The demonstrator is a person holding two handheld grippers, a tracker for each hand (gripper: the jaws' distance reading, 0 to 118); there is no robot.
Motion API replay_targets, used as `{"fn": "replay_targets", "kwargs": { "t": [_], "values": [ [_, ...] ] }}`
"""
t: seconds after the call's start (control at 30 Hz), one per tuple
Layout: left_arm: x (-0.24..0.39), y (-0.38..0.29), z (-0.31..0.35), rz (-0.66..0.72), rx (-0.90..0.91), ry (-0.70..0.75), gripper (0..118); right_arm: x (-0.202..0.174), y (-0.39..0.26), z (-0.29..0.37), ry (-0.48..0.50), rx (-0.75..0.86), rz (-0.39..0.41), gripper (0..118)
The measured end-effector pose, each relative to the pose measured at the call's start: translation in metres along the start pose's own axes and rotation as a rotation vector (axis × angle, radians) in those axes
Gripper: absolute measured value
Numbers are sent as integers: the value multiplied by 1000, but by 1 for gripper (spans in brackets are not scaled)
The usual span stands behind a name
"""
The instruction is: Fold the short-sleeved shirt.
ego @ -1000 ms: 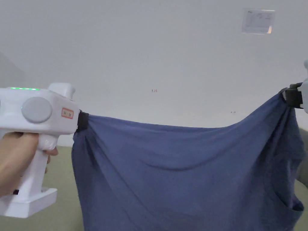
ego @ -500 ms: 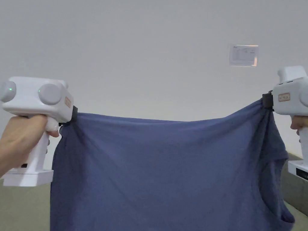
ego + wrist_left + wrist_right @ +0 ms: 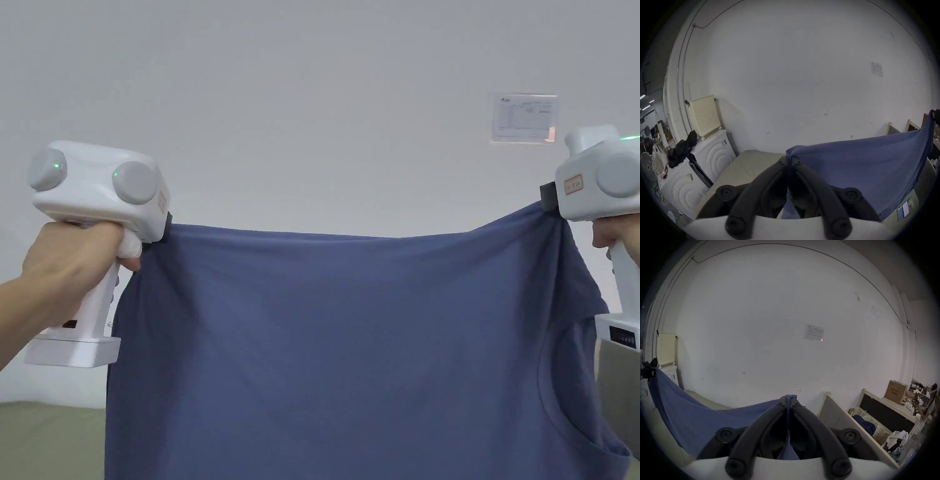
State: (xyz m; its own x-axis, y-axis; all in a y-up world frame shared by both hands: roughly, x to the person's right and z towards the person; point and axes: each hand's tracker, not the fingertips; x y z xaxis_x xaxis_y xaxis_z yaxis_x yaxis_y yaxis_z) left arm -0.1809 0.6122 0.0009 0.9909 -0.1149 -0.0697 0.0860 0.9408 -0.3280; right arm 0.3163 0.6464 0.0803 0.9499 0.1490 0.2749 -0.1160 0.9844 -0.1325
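Shirt (image 3: 350,350) | stretched between left tongs (image 3: 167,226), right tongs (image 3: 549,199)

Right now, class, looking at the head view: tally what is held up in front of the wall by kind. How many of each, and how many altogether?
White handheld grippers: 2, the left gripper and the right gripper
Blue short-sleeved cotton shirt: 1
Hands gripping the handles: 2, left hand, right hand
Total: 5

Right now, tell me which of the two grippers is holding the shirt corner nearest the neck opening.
The right gripper. The curved neck opening hangs just below its corner of the blue shirt; under the left gripper there is only a straight side edge.
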Motion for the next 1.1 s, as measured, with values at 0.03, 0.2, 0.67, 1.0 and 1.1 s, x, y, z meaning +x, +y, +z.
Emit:
{"fn": "replay_targets", "kwargs": {
  "t": [0.03, 0.2, 0.67, 1.0, 1.1],
  "values": [
    [4, 3, -11, -20, -4, 28, 3, -3, -1, -10, -1, 0, 11, 0],
    [17, 4, -58, -21, -3, 47, 3, -15, -10, -55, -5, -5, 31, 0],
    [51, -115, -201, -54, -155, 90, 3, -69, -130, -156, 21, -154, 90, 0],
    [55, -280, -228, -80, -369, -7, 3, -69, -312, -127, 107, -381, 77, 0],
    [46, -324, -204, -80, -409, -34, 3, -60, -359, -90, 131, -418, 35, 0]
  ]
}}
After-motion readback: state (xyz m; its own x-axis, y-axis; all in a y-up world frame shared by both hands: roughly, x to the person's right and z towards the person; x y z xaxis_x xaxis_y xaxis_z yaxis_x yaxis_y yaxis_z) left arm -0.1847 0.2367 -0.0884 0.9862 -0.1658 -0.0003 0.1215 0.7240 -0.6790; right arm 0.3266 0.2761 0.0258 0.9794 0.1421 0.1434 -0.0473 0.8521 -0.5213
